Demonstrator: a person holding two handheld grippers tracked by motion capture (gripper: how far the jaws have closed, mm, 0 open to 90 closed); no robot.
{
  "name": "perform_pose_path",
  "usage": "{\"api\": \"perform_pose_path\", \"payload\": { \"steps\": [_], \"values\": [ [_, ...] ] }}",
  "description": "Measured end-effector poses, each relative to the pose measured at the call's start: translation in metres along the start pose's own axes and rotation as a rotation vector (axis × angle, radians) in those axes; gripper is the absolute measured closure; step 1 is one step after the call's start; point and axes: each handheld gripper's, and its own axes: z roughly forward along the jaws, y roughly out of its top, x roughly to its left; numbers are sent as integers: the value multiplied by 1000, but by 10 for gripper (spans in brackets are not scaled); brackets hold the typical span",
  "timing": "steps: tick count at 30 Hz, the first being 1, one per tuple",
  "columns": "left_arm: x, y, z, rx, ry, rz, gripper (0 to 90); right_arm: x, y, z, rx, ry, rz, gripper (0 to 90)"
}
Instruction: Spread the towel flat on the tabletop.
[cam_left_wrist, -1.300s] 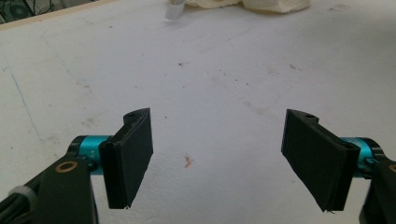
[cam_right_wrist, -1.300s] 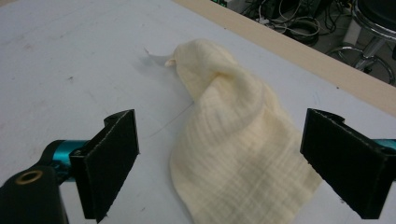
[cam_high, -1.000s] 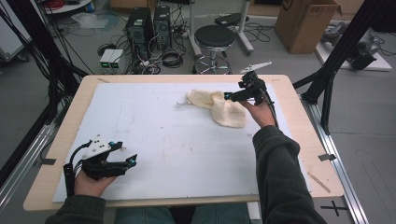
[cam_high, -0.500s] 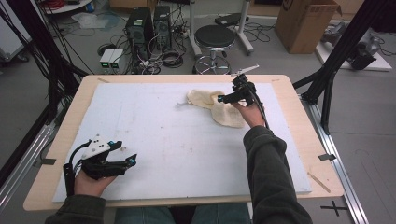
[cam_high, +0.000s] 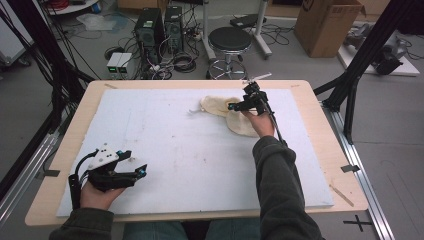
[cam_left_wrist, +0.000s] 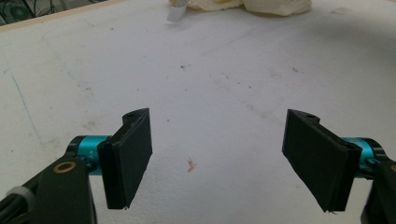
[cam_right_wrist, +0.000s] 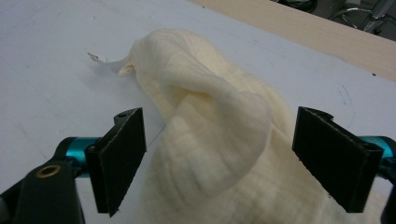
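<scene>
A crumpled cream cloth (cam_high: 218, 104) lies on the white board (cam_high: 165, 140) at the far middle-right, with a small white tag (cam_high: 192, 111) at its left end. My right gripper (cam_high: 234, 106) is low over it, pointing left. In the right gripper view a raised fold of the cloth (cam_right_wrist: 210, 121) sits between the jaws of the right gripper (cam_right_wrist: 219, 158); the jaws have just been closing a little, and both pads still stand clear of the fabric. My left gripper (cam_high: 142, 170) rests at the near left, open with nothing between its jaws (cam_left_wrist: 219, 158). The cloth (cam_left_wrist: 261, 4) lies far ahead of it.
The board covers most of a wooden table (cam_high: 325, 150). Beyond the far edge stand a black stool (cam_high: 230, 40), computer towers (cam_high: 150, 25) with cables, and a cardboard box (cam_high: 325, 22). Black frame legs (cam_high: 350, 90) rise at the right.
My right hand has moved left and down onto the cloth, so the raised fold now sits between its jaws. The left hand has stayed put.
</scene>
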Motion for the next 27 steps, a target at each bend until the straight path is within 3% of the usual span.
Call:
{"api": "perform_pose_path", "payload": {
  "steps": [2, 7, 13, 17, 18, 19, 21, 27],
  "values": [
    [0, 0, 0, 3, 2, 2, 247, 2, -1, 7, 14, -25, -3, 216],
    [-1, 0, 0, 2, -2, 3, 247, 3, -5, 18, 47, -28, 2, 276],
    [-1, 0, 1, 1, -2, 2, 247, 3, -9, 30, 74, -40, 23, 452],
    [0, 0, 0, 2, -3, 4, 247, 6, -11, 36, 105, -81, -4, 620],
    [0, 0, 0, 0, -3, 4, 247, 6, -11, 36, 105, -81, -4, 620],
    [0, 0, 0, 1, -4, 6, 247, 7, -11, 37, 114, -73, -22, 701],
    [0, 0, 1, 1, -6, 5, 247, 8, -11, 36, 122, -68, -33, 756],
    [-1, 0, 0, 3, -4, 10, 247, 7, -9, 29, 112, -45, -36, 792]
  ]
}}
